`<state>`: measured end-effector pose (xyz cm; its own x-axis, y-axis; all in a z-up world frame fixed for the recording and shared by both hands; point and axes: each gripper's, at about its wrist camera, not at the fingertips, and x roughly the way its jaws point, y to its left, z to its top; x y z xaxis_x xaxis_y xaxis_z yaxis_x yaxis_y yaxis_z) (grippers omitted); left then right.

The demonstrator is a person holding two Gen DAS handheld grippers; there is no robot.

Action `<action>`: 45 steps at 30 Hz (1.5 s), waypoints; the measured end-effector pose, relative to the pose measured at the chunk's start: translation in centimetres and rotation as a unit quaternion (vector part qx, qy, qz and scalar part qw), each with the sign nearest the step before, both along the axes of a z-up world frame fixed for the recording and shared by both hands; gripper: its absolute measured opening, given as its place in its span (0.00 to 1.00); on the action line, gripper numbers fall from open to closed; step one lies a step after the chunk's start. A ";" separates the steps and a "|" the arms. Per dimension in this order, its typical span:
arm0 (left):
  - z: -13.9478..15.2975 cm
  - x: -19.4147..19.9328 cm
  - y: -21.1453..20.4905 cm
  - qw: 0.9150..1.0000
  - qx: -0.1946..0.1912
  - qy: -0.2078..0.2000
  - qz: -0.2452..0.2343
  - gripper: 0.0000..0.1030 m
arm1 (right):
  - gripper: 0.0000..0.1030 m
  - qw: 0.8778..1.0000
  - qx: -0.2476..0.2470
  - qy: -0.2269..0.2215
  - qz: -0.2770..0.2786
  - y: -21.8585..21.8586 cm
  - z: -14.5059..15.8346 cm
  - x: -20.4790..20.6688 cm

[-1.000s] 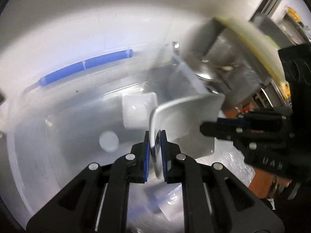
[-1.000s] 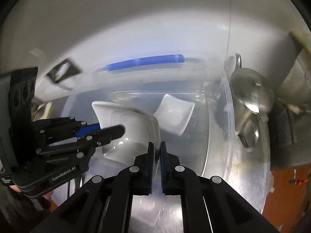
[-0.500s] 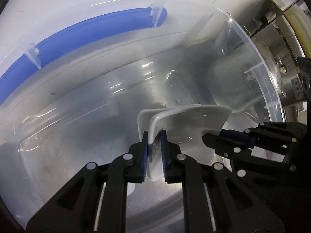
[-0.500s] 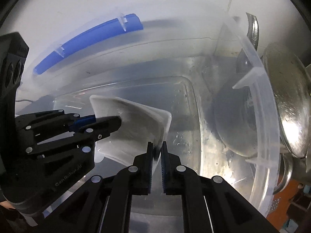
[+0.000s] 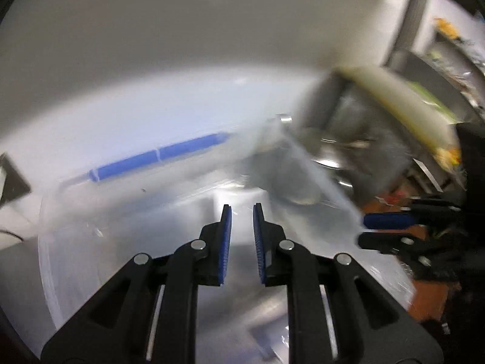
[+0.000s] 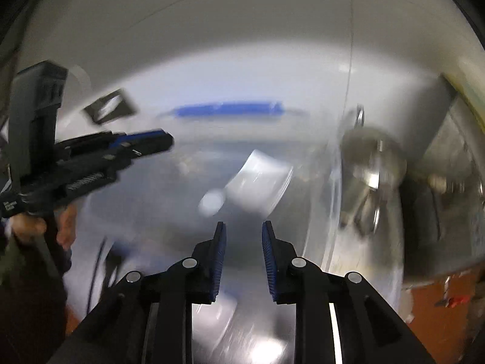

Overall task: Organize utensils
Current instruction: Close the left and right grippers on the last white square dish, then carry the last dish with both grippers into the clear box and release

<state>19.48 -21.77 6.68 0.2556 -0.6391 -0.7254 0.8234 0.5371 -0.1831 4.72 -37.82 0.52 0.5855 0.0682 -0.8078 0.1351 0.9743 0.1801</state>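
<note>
A clear plastic bin with a blue handle (image 5: 157, 154) stands before a white wall; the handle also shows in the right wrist view (image 6: 227, 109). White square dishes (image 6: 257, 182) lie inside the bin, blurred; in the left wrist view a pale dish (image 5: 236, 200) shows behind the fingertips. My left gripper (image 5: 242, 209) is open and empty above the bin. My right gripper (image 6: 244, 227) is open and empty above the bin. The left gripper also shows at the left of the right wrist view (image 6: 142, 142), and the right gripper at the right of the left wrist view (image 5: 382, 227).
A steel pot with a lid (image 6: 372, 166) stands right of the bin. A pale cutting board (image 5: 403, 100) leans at the far right. A dark square wall fitting (image 6: 109, 109) is behind the bin on the left.
Both grippers have let go of the white square dish, opened, and pulled back up and out of the bin. The dish stays in the bin.
</note>
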 end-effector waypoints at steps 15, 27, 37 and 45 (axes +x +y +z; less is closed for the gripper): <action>-14.9 -10.5 5.8 0.987 0.079 0.139 0.028 0.13 | 0.25 0.986 0.105 0.120 -0.056 3.7 -13.7 -5.4; -16.3 -9.4 4.8 0.986 0.100 0.120 0.050 0.13 | 0.25 0.984 0.093 0.127 -0.084 3.9 -15.1 -2.7; -18.3 -9.2 3.5 0.981 0.118 0.152 0.038 0.13 | 0.25 0.976 0.135 0.145 -0.091 3.0 -17.2 -1.4; -19.4 -10.1 3.3 0.978 0.118 0.165 0.047 0.11 | 0.11 0.980 0.118 0.142 -0.080 4.2 -17.5 -0.6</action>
